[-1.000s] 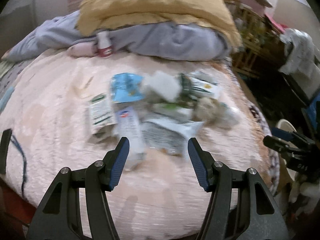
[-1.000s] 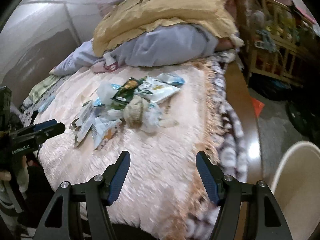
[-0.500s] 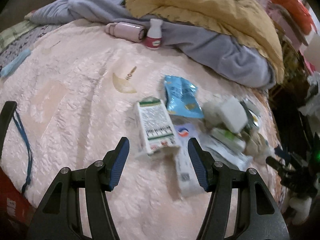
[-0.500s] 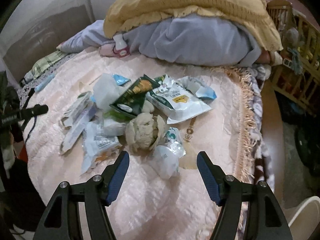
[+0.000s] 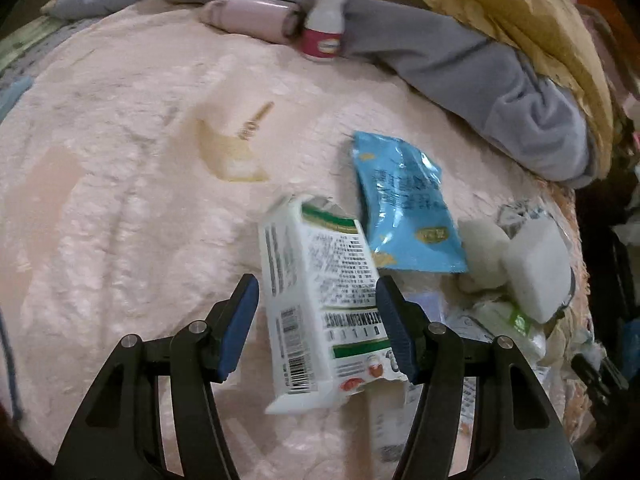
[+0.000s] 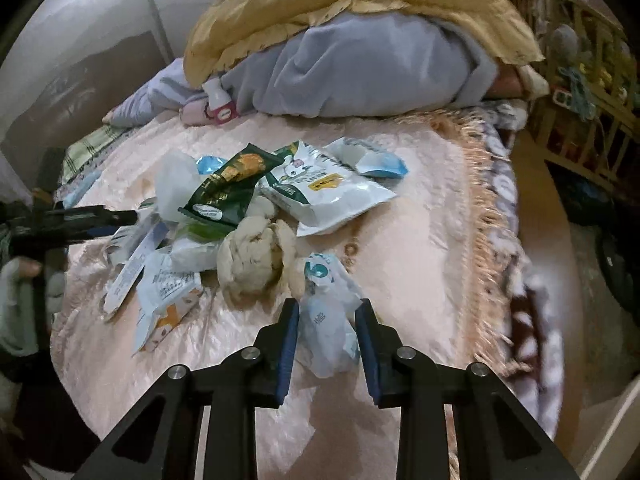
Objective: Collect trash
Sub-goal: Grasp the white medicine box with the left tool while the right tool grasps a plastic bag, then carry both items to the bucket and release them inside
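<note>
Trash lies heaped on a pink bedspread (image 6: 420,240). My right gripper (image 6: 327,314) is shut on a clear plastic wrapper with teal print (image 6: 330,328) at the pile's near edge. Behind it sit a crumpled beige tissue wad (image 6: 256,264), a dark green snack packet (image 6: 228,188) and a white pouch (image 6: 328,196). My left gripper (image 5: 316,292) stands open, pointing steeply down, with a torn white and green carton (image 5: 304,248) lying between its fingers. A blue snack packet (image 5: 408,208) rests just beyond the carton. A white block (image 5: 536,268) lies to the right.
A small bottle with a red label (image 5: 324,28) and a pink tube (image 5: 252,20) sit at the back against grey and yellow blankets (image 6: 360,72). The bed's fringed edge (image 6: 492,240) runs down the right, with wooden shelving (image 6: 580,80) beyond. A pale bin rim (image 6: 616,432) shows at lower right.
My left gripper swung left and dropped lower until the white carton came between its fingers. My right gripper closed in on the pile and shut on the clear wrapper.
</note>
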Demonstrator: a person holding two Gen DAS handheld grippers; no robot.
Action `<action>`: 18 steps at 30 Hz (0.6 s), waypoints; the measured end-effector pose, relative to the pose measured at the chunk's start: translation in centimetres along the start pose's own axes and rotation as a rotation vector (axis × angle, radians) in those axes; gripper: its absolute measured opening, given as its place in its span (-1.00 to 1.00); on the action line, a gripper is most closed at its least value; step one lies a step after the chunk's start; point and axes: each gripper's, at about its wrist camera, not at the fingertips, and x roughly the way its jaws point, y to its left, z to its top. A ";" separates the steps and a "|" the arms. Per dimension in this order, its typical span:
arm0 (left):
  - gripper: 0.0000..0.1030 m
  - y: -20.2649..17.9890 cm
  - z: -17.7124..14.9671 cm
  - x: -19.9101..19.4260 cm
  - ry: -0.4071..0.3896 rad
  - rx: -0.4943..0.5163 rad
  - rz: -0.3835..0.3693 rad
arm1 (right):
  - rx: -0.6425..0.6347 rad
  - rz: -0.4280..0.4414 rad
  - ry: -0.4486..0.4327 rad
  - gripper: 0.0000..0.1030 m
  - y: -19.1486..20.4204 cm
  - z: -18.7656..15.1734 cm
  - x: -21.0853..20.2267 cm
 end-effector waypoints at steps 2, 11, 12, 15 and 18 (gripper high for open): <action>0.14 -0.3 -0.3 0.2 0.004 0.015 0.012 | 0.003 0.004 -0.011 -0.46 0.0 -0.4 -1.0; -0.50 -0.8 -1.6 -4.6 -0.058 0.050 -0.060 | 0.001 0.033 -0.064 -0.46 1.6 -1.5 -4.6; -0.50 -1.1 -1.9 -5.4 -0.068 0.063 -0.065 | 0.000 0.033 -0.069 -0.46 1.7 -1.6 -4.9; -0.51 -1.9 -2.8 -7.6 -0.090 0.077 -0.089 | 0.007 0.040 -0.085 -0.46 2.1 -2.0 -6.1; -0.51 -3.1 -3.7 -9.7 -0.120 0.102 -0.106 | 0.003 0.036 -0.100 -0.46 2.3 -2.4 -7.3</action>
